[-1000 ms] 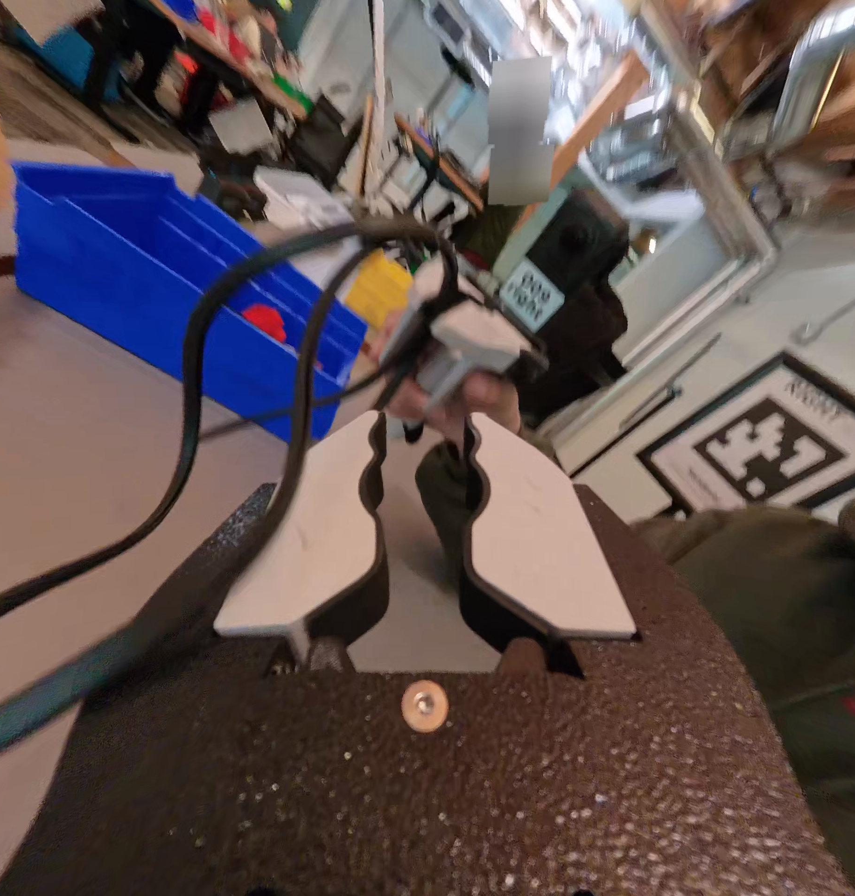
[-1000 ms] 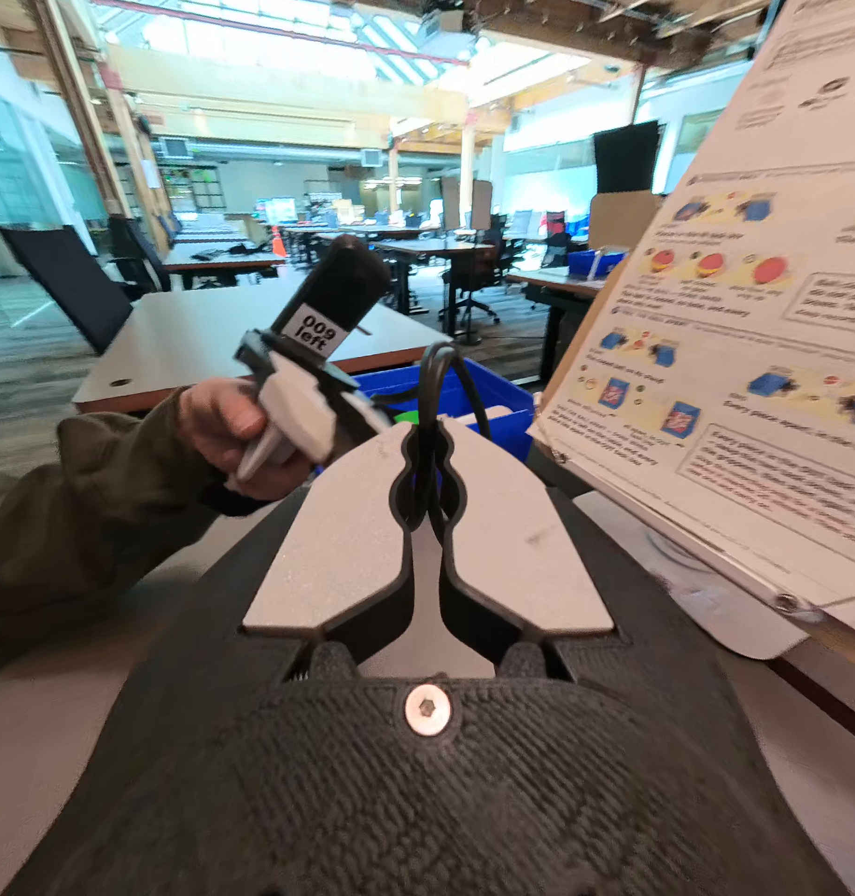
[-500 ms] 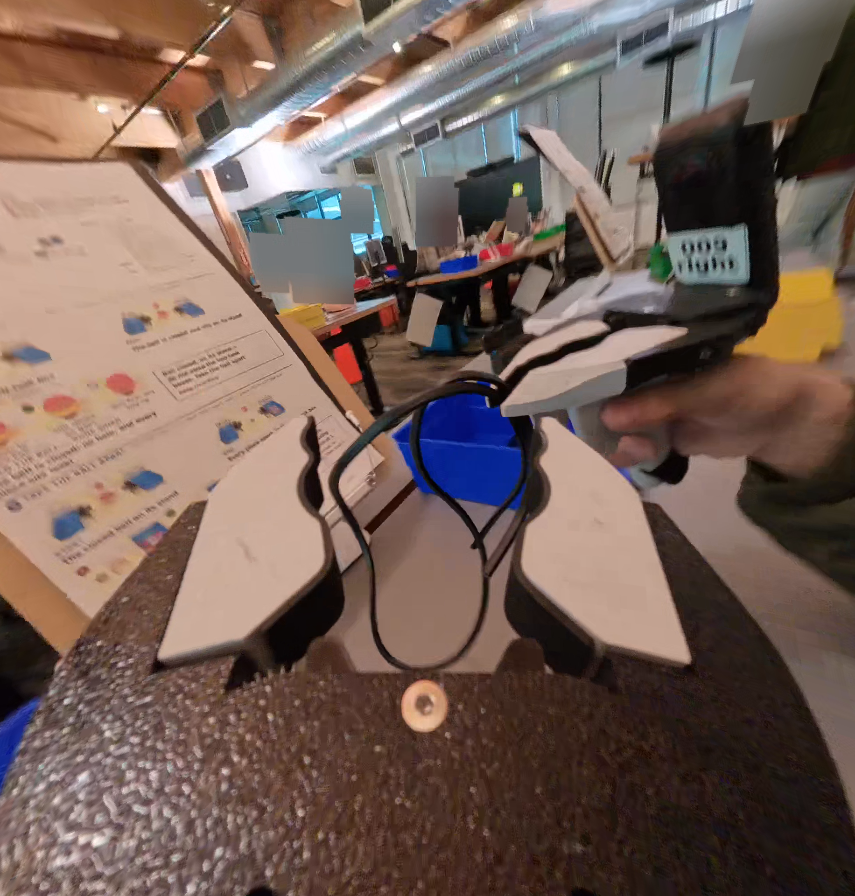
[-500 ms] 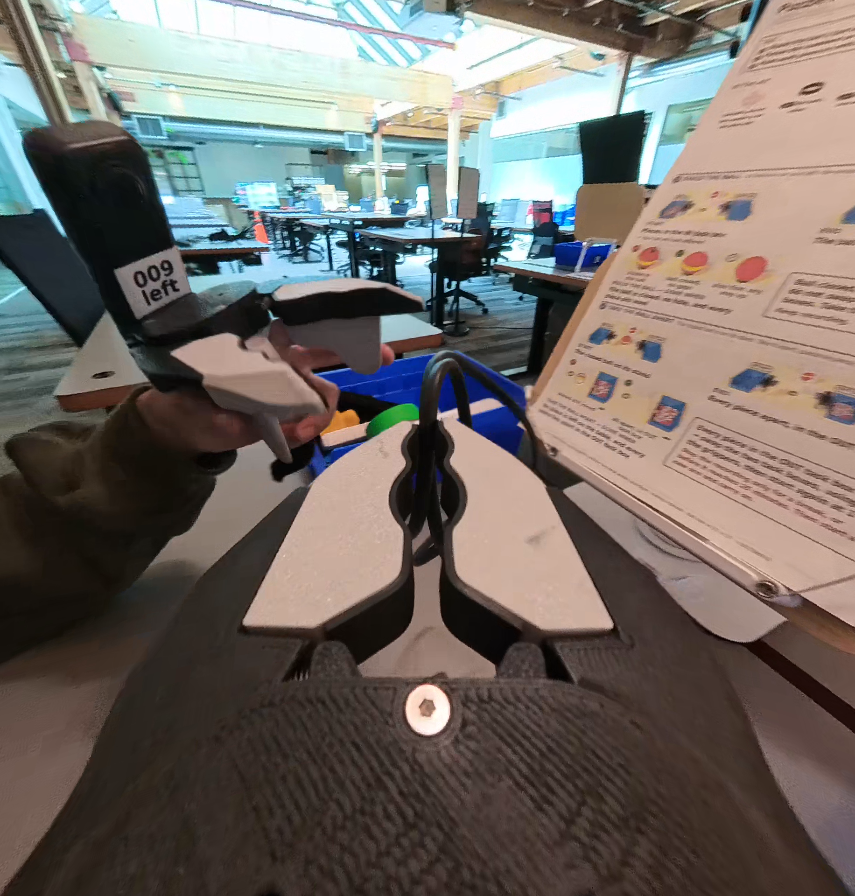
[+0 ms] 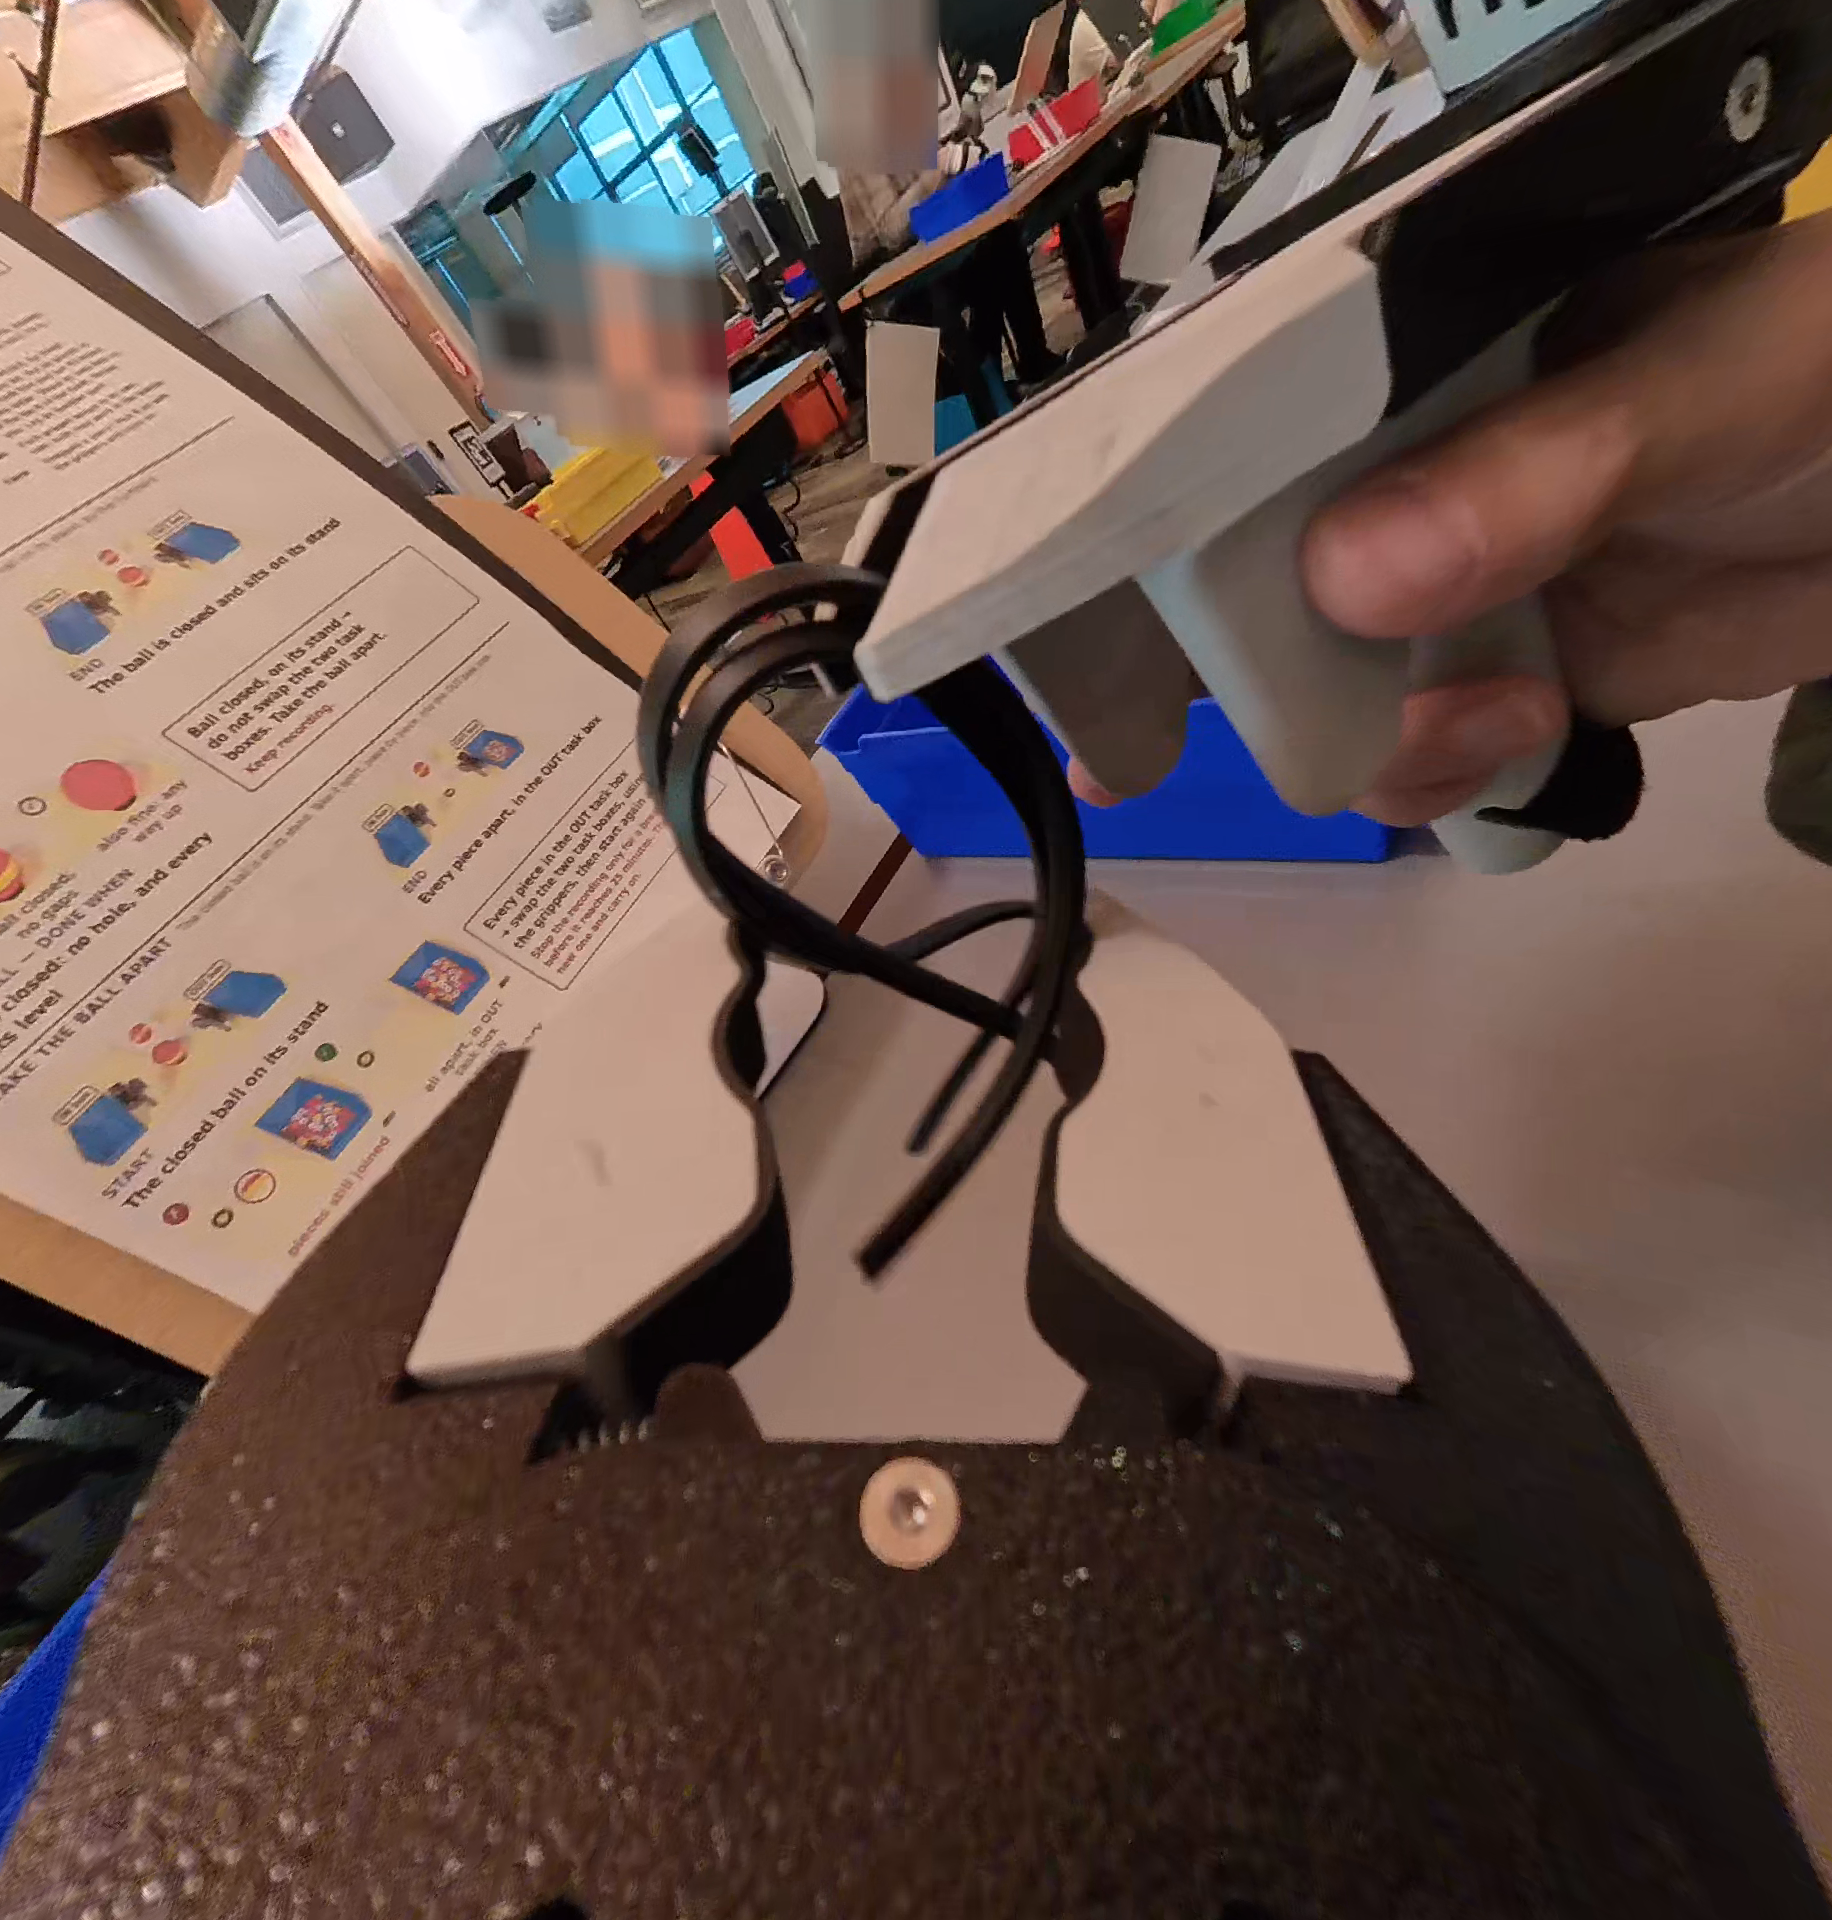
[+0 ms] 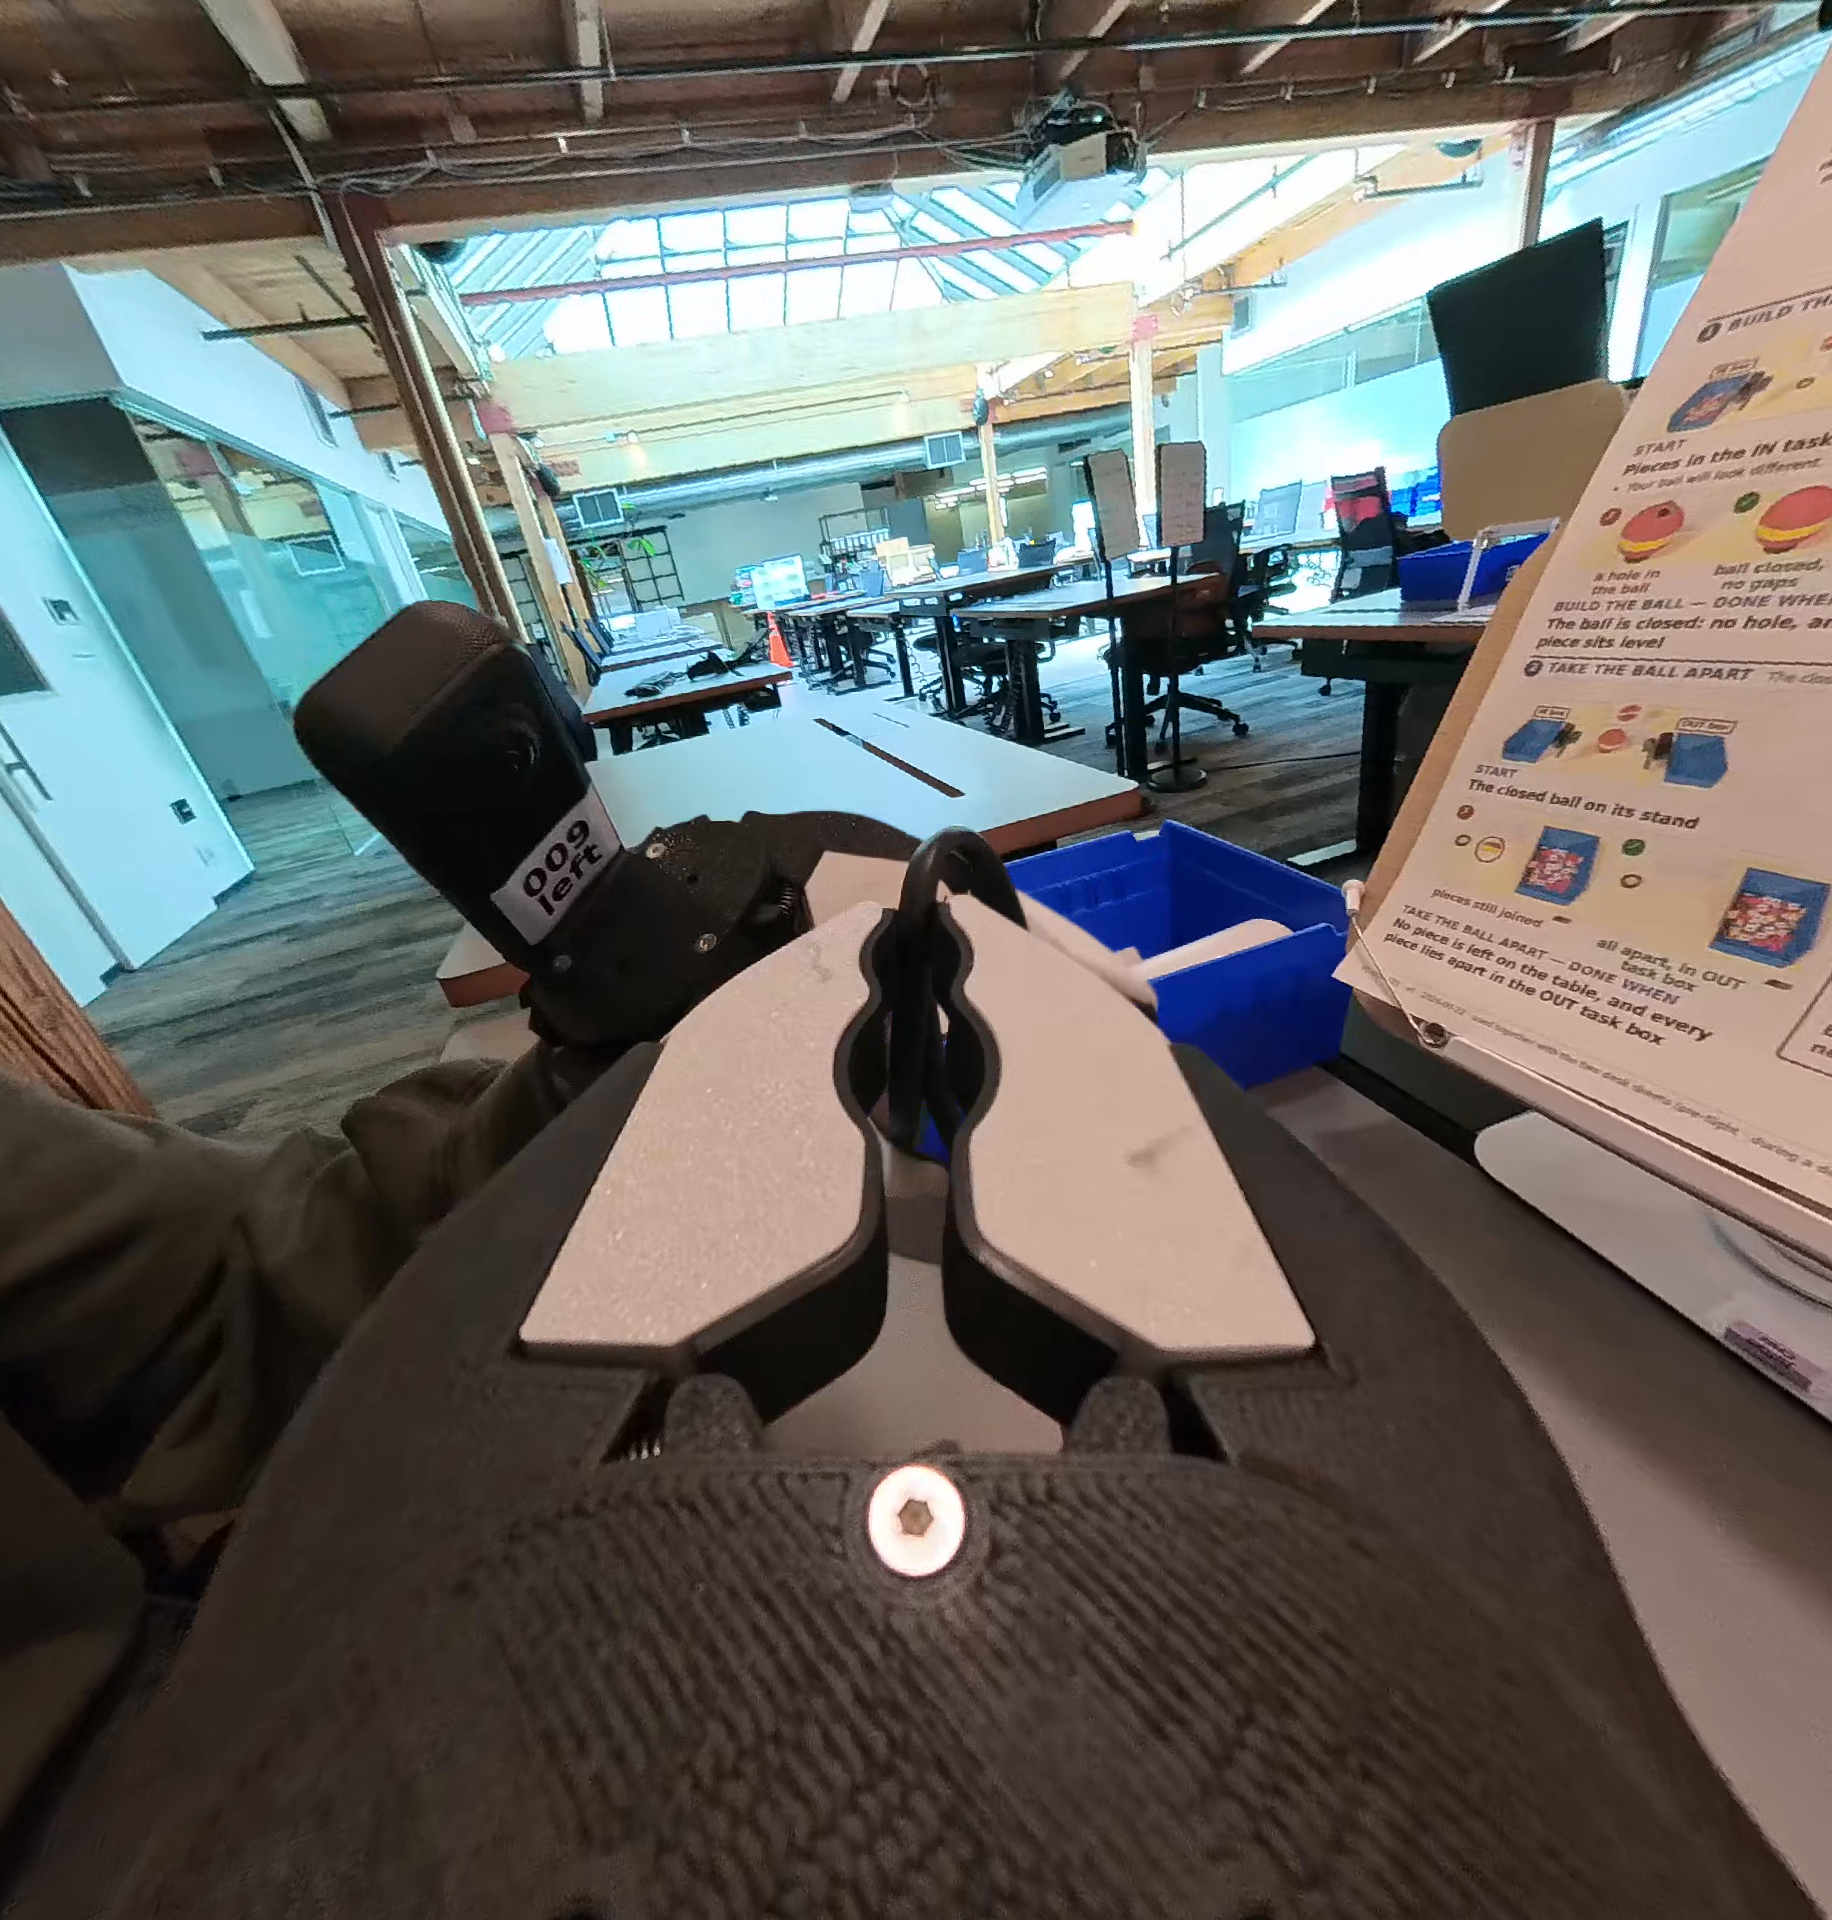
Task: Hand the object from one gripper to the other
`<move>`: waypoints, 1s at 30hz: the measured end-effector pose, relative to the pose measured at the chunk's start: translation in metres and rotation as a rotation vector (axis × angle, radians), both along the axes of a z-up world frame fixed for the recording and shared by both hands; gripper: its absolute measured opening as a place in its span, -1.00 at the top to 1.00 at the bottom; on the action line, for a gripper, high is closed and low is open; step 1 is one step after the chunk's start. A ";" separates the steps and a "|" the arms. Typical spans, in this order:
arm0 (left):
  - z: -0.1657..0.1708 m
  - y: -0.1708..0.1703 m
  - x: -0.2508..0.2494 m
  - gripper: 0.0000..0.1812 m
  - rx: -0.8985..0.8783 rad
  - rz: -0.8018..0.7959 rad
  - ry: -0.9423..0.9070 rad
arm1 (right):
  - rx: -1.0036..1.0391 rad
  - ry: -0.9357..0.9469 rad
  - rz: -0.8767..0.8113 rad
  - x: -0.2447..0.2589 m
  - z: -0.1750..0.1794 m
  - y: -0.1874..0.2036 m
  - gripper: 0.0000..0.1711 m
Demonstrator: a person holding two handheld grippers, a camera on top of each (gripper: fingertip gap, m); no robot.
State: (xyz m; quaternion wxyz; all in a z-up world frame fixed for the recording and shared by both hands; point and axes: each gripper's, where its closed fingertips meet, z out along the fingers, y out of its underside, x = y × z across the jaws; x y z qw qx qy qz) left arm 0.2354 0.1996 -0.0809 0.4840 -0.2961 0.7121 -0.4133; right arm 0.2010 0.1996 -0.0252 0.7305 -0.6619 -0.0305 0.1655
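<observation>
Half a second ago the left gripper (image 5: 912,1029) stood a little off from the cable (image 5: 870,831) with its fingers wider apart; now it has pushed in, so the loops fall between its fingers at the centre of the left wrist view, and the fingers have drawn somewhat closer.

They are not clenched yet: a clear gap shows between them, and the loose cable ends hang in that gap, one strand lying against the right finger.

Toward the upper right of that view, the right gripper (image 5: 891,644) holds the top of the coil.

In the right wrist view the right gripper (image 6: 917,935) is clamped on the cable (image 6: 917,997), the black strands pinched between its fingers at frame centre, with the loop arching just above the tips. The left gripper's (image 6: 579,883) body sits at middle left, its fingers hidden.

A blue bin (image 6: 1203,935) and an instruction board (image 5: 216,779) stand behind.

As I judge it, the handover is about halfway: the receiver is in place, but closing on the cable and the right gripper's release remain.
</observation>
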 end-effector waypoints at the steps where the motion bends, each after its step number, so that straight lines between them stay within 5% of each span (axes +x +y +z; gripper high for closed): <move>1: 0.001 -0.001 0.000 0.51 -0.010 -0.005 -0.003 | 0.008 0.005 0.002 0.000 0.002 -0.001 0.93; 13: 0.003 -0.009 0.001 0.90 -0.191 -0.087 0.022 | 0.046 0.007 -0.014 0.003 0.006 -0.004 0.91; 17: 0.013 0.002 -0.002 0.91 -0.431 -0.132 0.068 | -0.052 -0.220 -0.157 0.016 -0.006 -0.009 0.44; 19: 0.020 0.011 -0.004 0.91 -0.569 -0.144 0.090 | -0.128 -0.349 -0.226 0.023 -0.017 -0.011 0.40; 23: 0.029 0.016 -0.008 0.91 -0.769 -0.198 0.123 | -0.162 -0.419 -0.255 0.018 -0.027 0.005 0.46; 30: 0.032 0.007 -0.010 0.91 -0.786 -0.250 0.107 | -0.186 -0.332 -0.237 0.012 -0.043 0.027 0.56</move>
